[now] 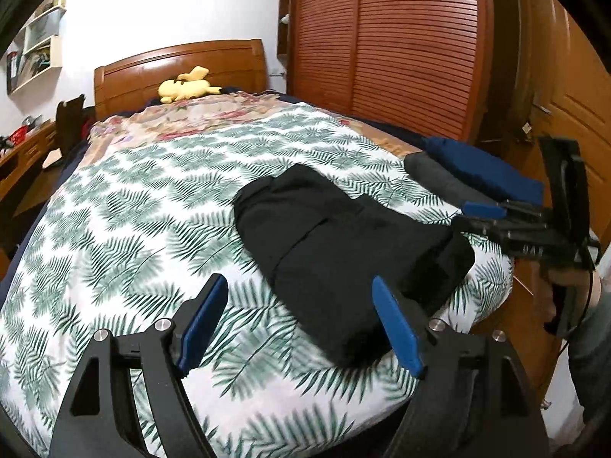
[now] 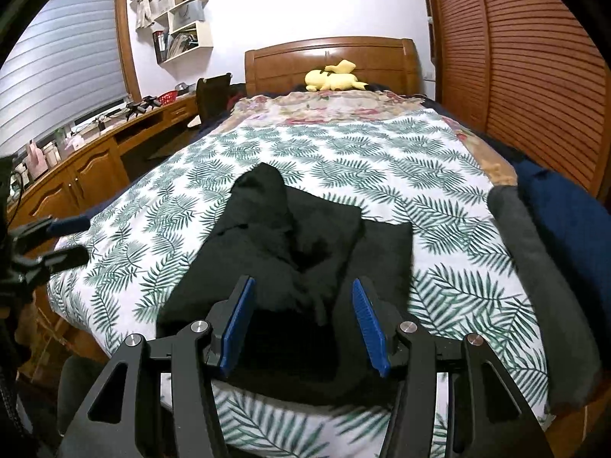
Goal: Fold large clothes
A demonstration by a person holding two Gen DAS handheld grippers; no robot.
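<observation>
Hovering both tools over the foot end of the bed, I hold nothing in either one. My left gripper (image 1: 301, 324) has its blue-padded fingers spread wide beside the near edge of the black fabric garment (image 1: 343, 236), which lies partly folded on the palm-leaf printed bedspread (image 1: 133, 229), close to the foot edge and toward the wardrobe side. My right gripper (image 2: 301, 324) is likewise spread, its fingers straddling the garment's near edge without pinching it, I judge so that I can pick a fresh hold for the next fold. Along the wardrobe-side edge lie a folded grey cloth (image 2: 534, 267) and a folded navy cloth (image 2: 565, 213), probably set there to keep finished pieces clear.
</observation>
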